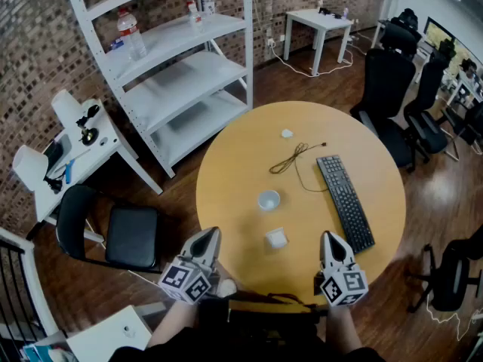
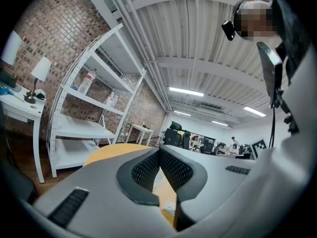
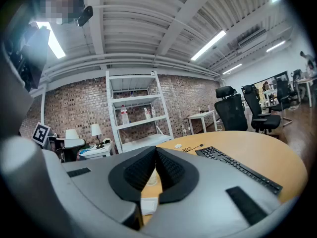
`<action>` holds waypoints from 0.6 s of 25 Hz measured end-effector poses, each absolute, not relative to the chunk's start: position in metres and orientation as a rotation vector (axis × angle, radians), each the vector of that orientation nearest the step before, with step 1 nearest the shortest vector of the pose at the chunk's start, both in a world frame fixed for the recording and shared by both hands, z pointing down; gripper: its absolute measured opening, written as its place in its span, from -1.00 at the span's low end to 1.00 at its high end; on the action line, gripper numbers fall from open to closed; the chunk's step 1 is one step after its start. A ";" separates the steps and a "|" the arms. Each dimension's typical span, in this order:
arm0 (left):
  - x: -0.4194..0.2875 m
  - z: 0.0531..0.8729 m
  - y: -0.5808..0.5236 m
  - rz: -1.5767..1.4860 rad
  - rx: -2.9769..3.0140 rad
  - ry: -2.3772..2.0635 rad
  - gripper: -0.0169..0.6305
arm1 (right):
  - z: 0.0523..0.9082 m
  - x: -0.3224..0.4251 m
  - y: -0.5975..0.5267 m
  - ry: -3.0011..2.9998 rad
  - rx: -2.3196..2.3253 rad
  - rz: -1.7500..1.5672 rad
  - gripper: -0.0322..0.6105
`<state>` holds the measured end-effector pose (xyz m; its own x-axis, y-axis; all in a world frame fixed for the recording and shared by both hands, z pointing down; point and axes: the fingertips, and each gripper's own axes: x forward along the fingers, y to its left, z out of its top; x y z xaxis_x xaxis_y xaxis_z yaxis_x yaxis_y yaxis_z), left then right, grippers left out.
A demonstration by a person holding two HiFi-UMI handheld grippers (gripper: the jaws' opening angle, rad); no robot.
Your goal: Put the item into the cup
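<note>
A small white cup (image 1: 269,200) stands upright near the middle of the round wooden table (image 1: 234,172). A small white item (image 1: 276,237) lies on the table just in front of the cup. My left gripper (image 1: 210,239) hovers at the table's near edge, left of the item, and its jaws are shut with nothing in them. My right gripper (image 1: 330,241) is to the item's right, also shut and empty. In the right gripper view the cup (image 3: 151,177) and the item (image 3: 149,204) show below the closed jaw tips (image 3: 156,150). The left gripper (image 2: 159,151) looks across the table.
A black keyboard (image 1: 346,200) lies on the table's right side, with a dark cable (image 1: 290,158) and a small white object (image 1: 286,133) farther back. A black chair (image 1: 113,232) stands to the left. White shelving (image 1: 173,66) is behind, and office chairs (image 1: 392,96) are at the right.
</note>
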<state>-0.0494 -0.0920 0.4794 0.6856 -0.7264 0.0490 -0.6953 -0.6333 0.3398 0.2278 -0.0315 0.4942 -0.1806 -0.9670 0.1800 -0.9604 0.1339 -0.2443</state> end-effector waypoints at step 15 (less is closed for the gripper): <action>-0.067 0.488 -0.088 -0.089 2.540 -1.130 -0.97 | 0.582 0.140 -0.068 2.927 -1.906 -0.510 -0.61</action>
<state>-0.0670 -0.0876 0.4881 0.6787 -0.7293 0.0862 -0.7067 -0.6167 0.3468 0.1396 -0.0684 0.5822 -0.3640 -0.8074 0.4643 -0.9169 0.3983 -0.0262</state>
